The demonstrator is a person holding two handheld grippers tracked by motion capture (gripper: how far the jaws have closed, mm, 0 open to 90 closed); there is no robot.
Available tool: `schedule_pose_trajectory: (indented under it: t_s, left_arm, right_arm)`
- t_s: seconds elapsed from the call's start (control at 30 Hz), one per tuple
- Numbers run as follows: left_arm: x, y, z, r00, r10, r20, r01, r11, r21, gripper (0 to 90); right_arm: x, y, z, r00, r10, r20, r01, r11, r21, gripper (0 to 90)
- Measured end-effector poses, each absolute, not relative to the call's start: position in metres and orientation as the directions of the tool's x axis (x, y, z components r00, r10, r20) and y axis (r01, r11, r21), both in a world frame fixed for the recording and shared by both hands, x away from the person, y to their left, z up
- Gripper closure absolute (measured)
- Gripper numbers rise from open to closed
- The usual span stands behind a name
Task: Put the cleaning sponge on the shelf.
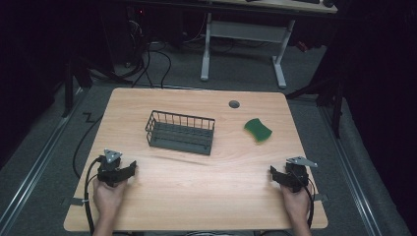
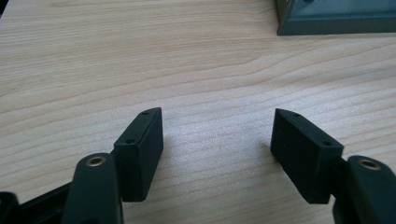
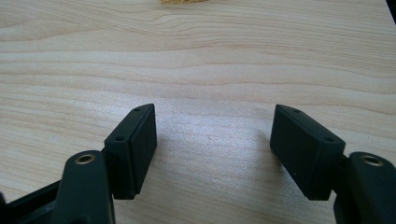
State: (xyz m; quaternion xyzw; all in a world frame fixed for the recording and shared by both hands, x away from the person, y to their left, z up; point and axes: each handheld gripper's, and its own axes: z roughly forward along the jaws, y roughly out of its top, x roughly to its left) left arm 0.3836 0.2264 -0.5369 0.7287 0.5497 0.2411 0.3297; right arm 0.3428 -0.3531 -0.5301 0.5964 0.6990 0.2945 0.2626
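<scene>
Worktop (image 1: 196, 191): light wood, rectangular, with a round grey grommet (image 1: 234, 104) near its far edge; grey carpet and a white desk frame (image 1: 243, 37) lie beyond.
Wire basket (image 1: 180, 132): dark, upright, left of centre, nearer the far edge.
Sponge (image 1: 258, 130): green over yellow, flat, toward the right edge, well apart from the basket.
Left gripper (image 1: 117, 171): near-left corner, hand-held, jaws spread wide, nothing between them.
Right gripper (image 1: 286, 175): near-right corner, hand-held, jaws spread wide, holding nothing.
</scene>
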Motion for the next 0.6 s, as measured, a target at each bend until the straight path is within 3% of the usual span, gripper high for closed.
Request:
schedule_pose_trajectory:
  t_s: [0.6]
  left_arm:
    - [0.3836, 0.227, -0.5368, 0.276, 0.961, -0.014, 0.641, -0.174, 0.748, 38.0]
  right_arm:
    - [0.3427, -0.3535, -0.5301, -0.152, 0.988, -0.011, 0.678, 0.112, 0.727, 33.2]
